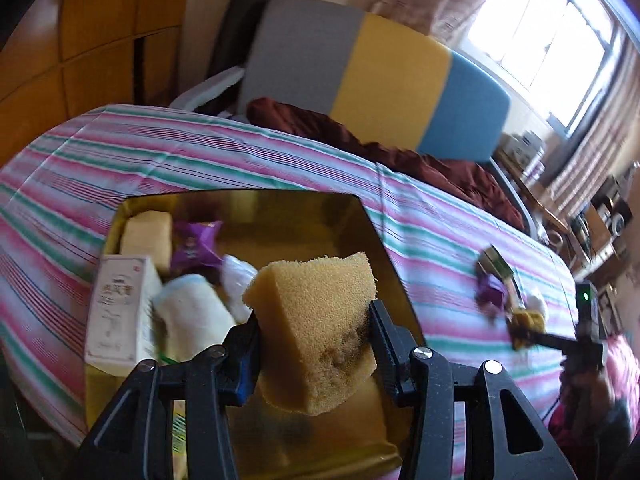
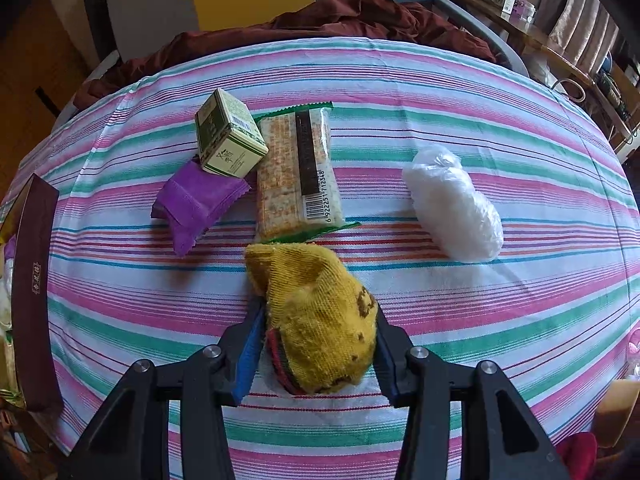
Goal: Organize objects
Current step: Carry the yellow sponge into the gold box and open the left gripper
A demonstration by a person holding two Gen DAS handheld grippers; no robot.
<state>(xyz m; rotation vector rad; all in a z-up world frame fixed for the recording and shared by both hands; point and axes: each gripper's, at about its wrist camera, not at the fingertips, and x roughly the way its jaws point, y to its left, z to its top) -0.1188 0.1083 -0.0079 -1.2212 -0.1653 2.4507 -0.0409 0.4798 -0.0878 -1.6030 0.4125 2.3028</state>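
My left gripper (image 1: 314,320) is shut on a tan sponge wedge (image 1: 316,320), held over a gold-lined open box (image 1: 360,216) on the striped bed. Inside the box lie a white carton (image 1: 120,308), a rolled white cloth (image 1: 192,312), a purple packet (image 1: 196,244) and a pale sponge (image 1: 146,236). My right gripper (image 2: 318,336) is shut on a yellow knitted sock (image 2: 316,320) just above the bedsheet. Beyond it lie a cracker pack (image 2: 298,172), a green box (image 2: 228,140), a purple pouch (image 2: 196,204) and a white plastic bag (image 2: 454,204).
The striped sheet (image 2: 440,92) covers the bed, with a maroon blanket (image 2: 340,20) at its far end and a grey, yellow and blue headboard (image 1: 384,80). The box's dark lid edge (image 2: 32,280) stands at the left. A cluttered desk (image 2: 520,20) sits at the right.
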